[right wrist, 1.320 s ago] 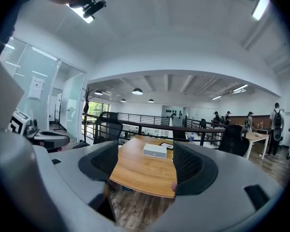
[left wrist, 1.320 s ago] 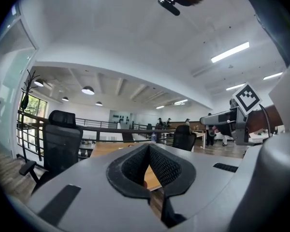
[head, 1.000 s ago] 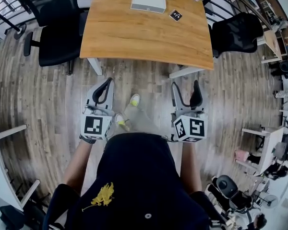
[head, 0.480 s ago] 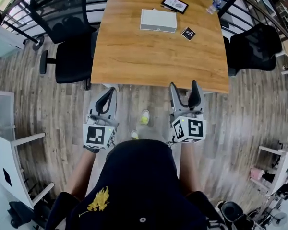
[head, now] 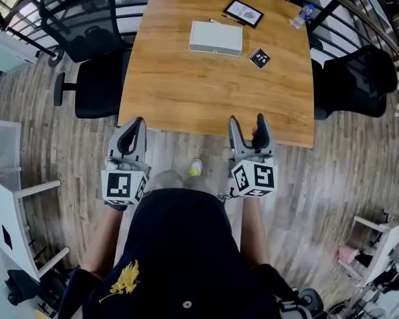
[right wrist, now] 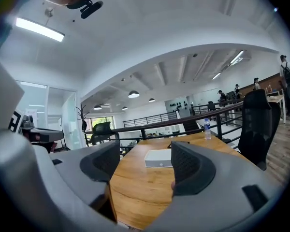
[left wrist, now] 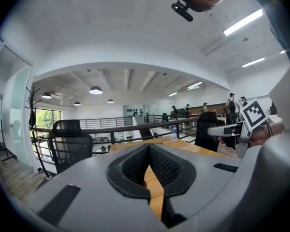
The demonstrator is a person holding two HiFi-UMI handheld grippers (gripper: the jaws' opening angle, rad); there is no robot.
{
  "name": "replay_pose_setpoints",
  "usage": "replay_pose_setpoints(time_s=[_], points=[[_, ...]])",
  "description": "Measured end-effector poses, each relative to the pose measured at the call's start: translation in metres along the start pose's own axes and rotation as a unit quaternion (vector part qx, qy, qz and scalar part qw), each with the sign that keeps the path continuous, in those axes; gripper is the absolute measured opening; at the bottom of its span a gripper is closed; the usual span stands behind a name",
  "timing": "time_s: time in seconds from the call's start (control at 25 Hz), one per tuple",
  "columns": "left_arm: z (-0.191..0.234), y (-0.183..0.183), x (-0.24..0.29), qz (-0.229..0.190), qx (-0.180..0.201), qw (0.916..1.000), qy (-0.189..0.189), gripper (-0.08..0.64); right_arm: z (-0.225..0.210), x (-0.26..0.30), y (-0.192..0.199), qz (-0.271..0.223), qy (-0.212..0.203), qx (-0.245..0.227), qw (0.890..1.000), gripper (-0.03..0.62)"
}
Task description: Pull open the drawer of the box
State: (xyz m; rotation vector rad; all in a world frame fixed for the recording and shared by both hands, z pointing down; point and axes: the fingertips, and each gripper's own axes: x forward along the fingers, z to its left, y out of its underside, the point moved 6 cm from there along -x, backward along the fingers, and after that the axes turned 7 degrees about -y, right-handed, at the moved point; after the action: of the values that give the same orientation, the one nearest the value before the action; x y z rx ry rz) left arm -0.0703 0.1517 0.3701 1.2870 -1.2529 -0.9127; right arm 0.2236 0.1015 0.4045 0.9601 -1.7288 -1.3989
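both grippers have come forward since a second ago; their tips, then over bare floor, now reach the near edge of the table (head: pixel 206 92).

item 1, left gripper (head: pixel 138 122): by my reading its jaws are clenched tip to tip, nothing between them. its own view confirms this, pads meeting at the front (left wrist: pixel 148 147).

item 2, right gripper (head: pixel 247 121): jaws apart and closing, grasping nothing. through the gap its own view (right wrist: pixel 145 152) shows only table top and the far-off box.

item 3, box (head: pixel 215 38): pale, flat, rectangular, lying on the far half of the table, well apart from both grippers. in the right gripper view (right wrist: pixel 158 158) its near face looks flush, the drawer not pulled out.

item 4, black framed panel (head: pixel 243 12): beyond the box, near the far edge.

item 5, small black marker card (head: pixel 259 58): just right of the box.

item 6, water bottle (head: pixel 302 16): far right corner, upright in the right gripper view (right wrist: pixel 208 128).

item 7, black office chairs: one left of the table (head: pixel 86 38), one right (head: pixel 356 78).
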Motion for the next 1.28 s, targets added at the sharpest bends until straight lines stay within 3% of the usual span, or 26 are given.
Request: replay_pose_setpoints(time_s=[0.2, 0.36, 0.52, 1.0, 1.28], points=[[0.012, 0.008, 0.003, 0.032, 0.002, 0.9992, -0.022, 0.012, -0.012, 0.013, 0.005, -0.001, -0.001, 0.023, 1.000, 0.299], [0.007, 0.002, 0.021, 0.025, 0.030, 0.9987, -0.031, 0.012, -0.028, 0.020, 0.008, 0.010, -0.004, 0.022, 1.000, 0.299], [0.014, 0.001, 0.040, 0.021, 0.031, 0.9990, -0.024, 0.012, -0.032, 0.027, 0.012, 0.019, 0.010, 0.021, 1.000, 0.295], [0.050, 0.003, 0.160, -0.012, -0.019, 0.9987, 0.046, 0.012, -0.039, 0.113, 0.002, 0.039, 0.068, -0.007, 0.997, 0.271], [0.095, 0.011, 0.220, -0.027, -0.050, 0.9954, 0.077, 0.012, -0.020, 0.181, -0.008, 0.060, 0.105, -0.051, 0.991, 0.270]])
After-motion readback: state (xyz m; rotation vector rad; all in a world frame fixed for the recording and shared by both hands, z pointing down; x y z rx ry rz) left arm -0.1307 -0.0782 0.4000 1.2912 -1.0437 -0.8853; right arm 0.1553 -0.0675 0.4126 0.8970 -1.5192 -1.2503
